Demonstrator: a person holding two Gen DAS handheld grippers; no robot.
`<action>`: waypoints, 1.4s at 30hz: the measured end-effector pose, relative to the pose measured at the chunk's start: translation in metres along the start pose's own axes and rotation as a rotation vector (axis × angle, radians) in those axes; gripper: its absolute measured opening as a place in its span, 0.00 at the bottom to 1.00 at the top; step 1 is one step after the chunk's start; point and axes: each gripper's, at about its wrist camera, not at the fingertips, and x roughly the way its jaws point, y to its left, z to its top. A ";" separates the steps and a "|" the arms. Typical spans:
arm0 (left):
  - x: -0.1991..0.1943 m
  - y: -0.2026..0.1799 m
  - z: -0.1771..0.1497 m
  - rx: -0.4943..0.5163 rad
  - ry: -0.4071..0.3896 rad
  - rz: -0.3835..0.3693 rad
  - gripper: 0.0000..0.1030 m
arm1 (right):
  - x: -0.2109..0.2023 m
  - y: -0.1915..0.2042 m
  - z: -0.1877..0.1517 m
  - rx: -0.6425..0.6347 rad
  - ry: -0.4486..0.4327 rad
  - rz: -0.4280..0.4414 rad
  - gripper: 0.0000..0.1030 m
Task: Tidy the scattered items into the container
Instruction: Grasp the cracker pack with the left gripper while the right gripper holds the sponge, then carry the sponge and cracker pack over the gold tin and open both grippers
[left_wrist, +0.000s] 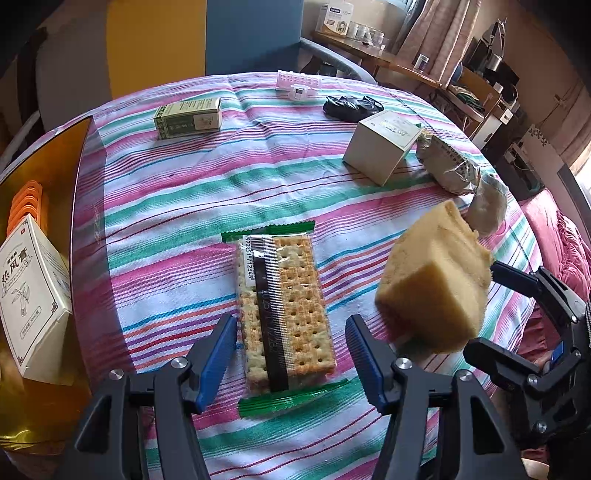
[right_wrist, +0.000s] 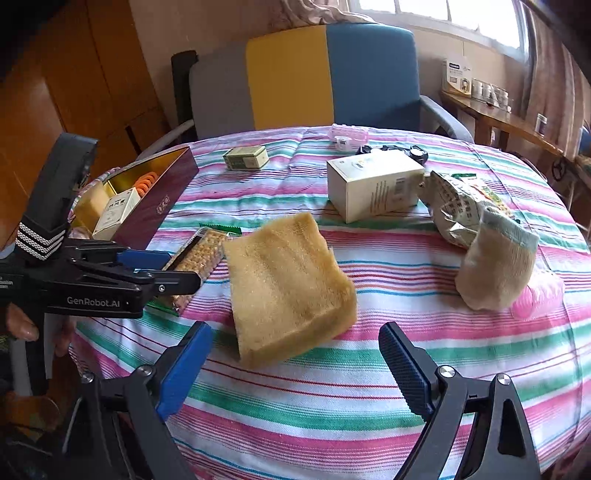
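Both grippers are spread, nothing gripped: left gripper (left_wrist: 291, 360) straddles the cracker pack (left_wrist: 286, 314) lower centre, right gripper (right_wrist: 295, 369) below the sponge (right_wrist: 290, 284). Crackers could easily get crushed by a hard squeeze.

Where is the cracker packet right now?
The cracker packet lies flat on the striped tablecloth, in the left wrist view straight ahead of the left hand-held gripper, with the yellow sponge to its right.
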 end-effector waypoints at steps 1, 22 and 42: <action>0.001 0.000 0.000 0.002 0.000 0.000 0.60 | 0.002 0.001 0.002 -0.010 0.002 0.000 0.92; -0.010 0.000 -0.020 -0.057 -0.089 -0.040 0.50 | 0.028 0.007 0.009 -0.037 0.022 -0.037 0.70; -0.100 0.025 -0.042 -0.130 -0.333 -0.077 0.49 | -0.008 0.038 0.018 -0.009 -0.019 -0.002 0.68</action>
